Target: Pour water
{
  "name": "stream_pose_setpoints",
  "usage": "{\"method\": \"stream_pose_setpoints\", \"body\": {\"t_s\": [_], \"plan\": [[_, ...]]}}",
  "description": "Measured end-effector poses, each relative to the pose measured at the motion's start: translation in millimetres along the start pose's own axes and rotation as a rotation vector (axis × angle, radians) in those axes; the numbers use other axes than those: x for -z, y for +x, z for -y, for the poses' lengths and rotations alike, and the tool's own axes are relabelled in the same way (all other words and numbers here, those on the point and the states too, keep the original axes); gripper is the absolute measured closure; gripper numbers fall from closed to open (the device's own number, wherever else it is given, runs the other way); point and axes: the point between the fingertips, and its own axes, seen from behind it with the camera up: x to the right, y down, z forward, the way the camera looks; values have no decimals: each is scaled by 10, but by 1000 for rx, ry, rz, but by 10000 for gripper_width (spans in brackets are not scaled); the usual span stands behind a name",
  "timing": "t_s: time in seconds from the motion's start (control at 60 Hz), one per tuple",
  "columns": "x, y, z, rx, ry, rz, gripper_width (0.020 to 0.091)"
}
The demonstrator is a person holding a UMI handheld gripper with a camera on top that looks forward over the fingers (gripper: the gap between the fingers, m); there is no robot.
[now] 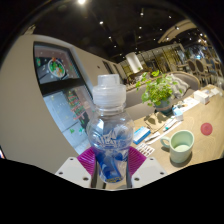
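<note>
Although the water bottle point(108, 135) is already up in the gripper point(107, 160), none of the pouring looks done yet. The bottle stands upright between the two fingers, whose magenta pads point(87, 160) press against its lower body on both sides, so the jaws are clamped on it. Its white cap point(109, 92) appears to be in place on the neck, which would have to come off before water can leave. The bottle is clear plastic with a ribbed, bulged body, and blue shows near its base; how much water it holds is hard to tell. Beyond the fingers and off to one side, a pale green cup point(181, 145) stands on the wooden table point(205, 150), well apart from the bottle, and is the likely target. Carrying the bottle over it and tipping remain.
</note>
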Motion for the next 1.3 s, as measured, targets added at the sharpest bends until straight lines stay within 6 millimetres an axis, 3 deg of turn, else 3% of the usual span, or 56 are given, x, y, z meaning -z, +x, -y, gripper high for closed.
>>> {"method": "stream_pose_setpoints", "body": {"t_s": [0.067, 0.15, 0.2, 0.25, 0.317, 0.517, 0.533, 0.633, 0.667, 0.7, 0.783, 0.883, 0.9, 0.933, 0.95, 0.983, 1.017, 1.05, 1.067, 1.1, 1.117, 1.133, 1.15, 1.3], "plan": [[-2, -119, 225, -163, 7, 63, 708], [-78, -54, 429, -403, 3, 146, 709], [-46, -127, 563, -565, -8, 187, 708], [-161, -47, 622, -734, -13, 244, 710], [-128, 5, 765, -930, -5, 297, 711], [-337, 276, 852, -1452, 10, 450, 709], [-260, 306, 893, -1499, 4, 461, 710], [-424, 480, 812, -1722, 17, 502, 710], [-346, 522, 800, -1780, 13, 520, 711], [-491, 601, 732, -1802, 8, 493, 711], [-473, 632, 593, -1788, -17, 467, 712], [-559, 587, 632, -1707, -57, 446, 710], [-483, 560, 586, -1682, -67, 441, 712], [-570, 544, 633, -1623, -84, 428, 711], [-341, 464, 522, -1591, -88, 428, 711], [-464, 468, 589, -1506, -110, 407, 712], [-455, 443, 610, -1407, -124, 389, 714], [-432, 435, 646, -1301, -133, 373, 711], [-297, 408, 624, -1248, -134, 372, 713], [-319, 448, 690, -1131, -137, 355, 710], [-225, 449, 717, -1072, -131, 350, 709], [-349, 487, 760, -1011, -129, 332, 709], [-350, 517, 806, -952, -121, 322, 709], [-173, 843, 1343, -480, -24, 249, 706]]}}
